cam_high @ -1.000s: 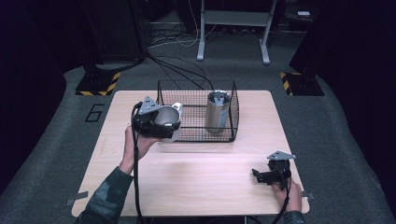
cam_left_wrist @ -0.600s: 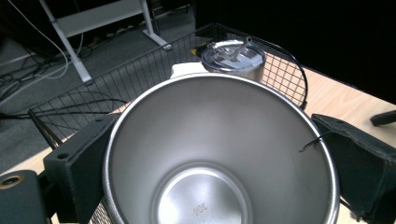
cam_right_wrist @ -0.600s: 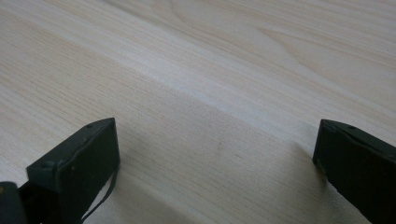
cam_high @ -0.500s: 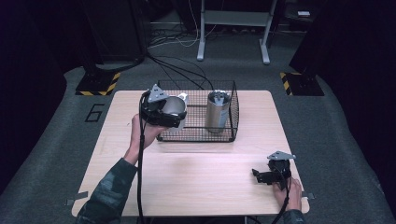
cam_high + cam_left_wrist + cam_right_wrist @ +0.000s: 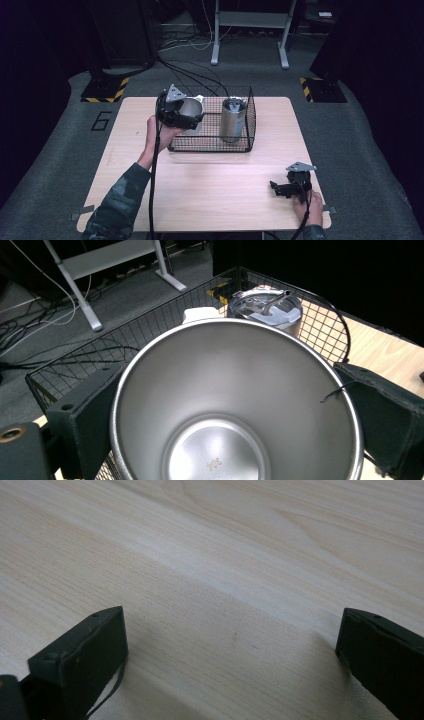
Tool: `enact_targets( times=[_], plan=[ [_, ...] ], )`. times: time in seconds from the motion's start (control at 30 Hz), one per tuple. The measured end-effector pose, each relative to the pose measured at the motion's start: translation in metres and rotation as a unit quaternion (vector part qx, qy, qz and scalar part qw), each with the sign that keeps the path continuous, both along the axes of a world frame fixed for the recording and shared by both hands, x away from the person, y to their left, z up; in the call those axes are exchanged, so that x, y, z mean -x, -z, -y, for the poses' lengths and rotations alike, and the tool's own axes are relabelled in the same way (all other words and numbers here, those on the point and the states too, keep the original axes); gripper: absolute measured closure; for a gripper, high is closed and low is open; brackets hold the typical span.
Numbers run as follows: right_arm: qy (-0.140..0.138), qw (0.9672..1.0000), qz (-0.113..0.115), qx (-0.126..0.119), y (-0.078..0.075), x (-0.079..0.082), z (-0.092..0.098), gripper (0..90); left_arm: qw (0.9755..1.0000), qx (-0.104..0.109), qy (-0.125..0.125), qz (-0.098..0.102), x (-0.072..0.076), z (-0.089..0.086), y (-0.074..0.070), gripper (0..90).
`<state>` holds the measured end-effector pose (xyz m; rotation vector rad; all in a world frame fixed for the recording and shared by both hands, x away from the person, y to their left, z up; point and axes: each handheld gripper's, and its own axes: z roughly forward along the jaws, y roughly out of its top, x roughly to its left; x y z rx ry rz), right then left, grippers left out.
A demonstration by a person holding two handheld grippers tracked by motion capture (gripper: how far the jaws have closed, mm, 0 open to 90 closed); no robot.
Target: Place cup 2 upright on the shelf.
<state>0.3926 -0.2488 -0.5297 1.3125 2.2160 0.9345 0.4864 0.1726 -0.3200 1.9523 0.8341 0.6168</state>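
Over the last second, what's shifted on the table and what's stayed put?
The left gripper, shut on the open steel cup, carried it up from the wire basket's left side to above its rim. The lidded tumbler in the basket and the open right gripper on the table stayed put.

Wire basket (image 5: 210, 145) on worktop (image 5: 210, 190) far centre | lidded tumbler (image 5: 233, 119) inside, right | open cup (image 5: 190, 107) over basket's left edge | right gripper (image 5: 281, 188) near-right on worktop

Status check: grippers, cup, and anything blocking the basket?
Left gripper shut on open steel cup, over wire basket left end. Right gripper open, idle on table. Lidded tumbler stands in basket's right half.
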Motion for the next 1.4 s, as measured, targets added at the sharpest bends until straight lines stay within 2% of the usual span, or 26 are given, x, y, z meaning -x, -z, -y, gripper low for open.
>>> enact_targets(
  times=[0.1,0.17,0.3,0.43,0.53,0.57,0.77,0.9,1.0,1.4],
  plan=[
    [0.000,1.0000,0.000,0.000,0.000,0.000,0.000,0.0,1.0000,0.001,-0.002,-0.003,-0.006,0.001,0.002,6.0],
    [0.000,1.0000,0.000,0.000,0.000,0.000,0.000,0.0,0.9999,-0.006,-0.003,-0.008,-0.012,0.002,0.003,6.0],
    [0.000,1.0000,0.000,0.000,0.000,0.000,0.000,0.0,0.9997,0.002,-0.003,-0.022,-0.022,0.004,0.005,6.0],
    [0.000,1.0000,0.000,0.000,0.000,0.000,0.000,0.0,0.9996,-0.006,-0.003,-0.027,-0.032,0.008,0.007,6.0],
    [-0.002,1.0000,0.001,-0.001,0.000,-0.001,0.000,0.0,0.9992,-0.008,0.000,-0.038,-0.036,0.010,0.009,6.0],
    [-0.003,1.0000,0.000,-0.001,0.000,-0.001,0.000,0.0,0.9990,-0.003,-0.002,-0.044,-0.042,0.012,0.011,6.0],
    [-0.004,1.0000,0.001,0.001,0.000,-0.001,0.001,0.0,0.9984,-0.013,-0.008,-0.054,-0.056,0.019,0.015,6.0],
    [-0.002,1.0000,-0.002,-0.001,0.000,0.000,0.000,0.0,0.9983,-0.016,-0.013,-0.054,-0.062,0.022,0.019,6.0],
    [-0.001,1.0000,-0.002,-0.002,0.000,0.000,0.000,0.0,0.9976,-0.025,-0.015,-0.063,-0.068,0.024,0.023,6.0],
    [-0.003,1.0000,0.000,0.000,0.000,0.000,0.000,0.0,0.9958,-0.022,-0.029,-0.084,-0.087,0.029,0.036,6.0]
  ],
)
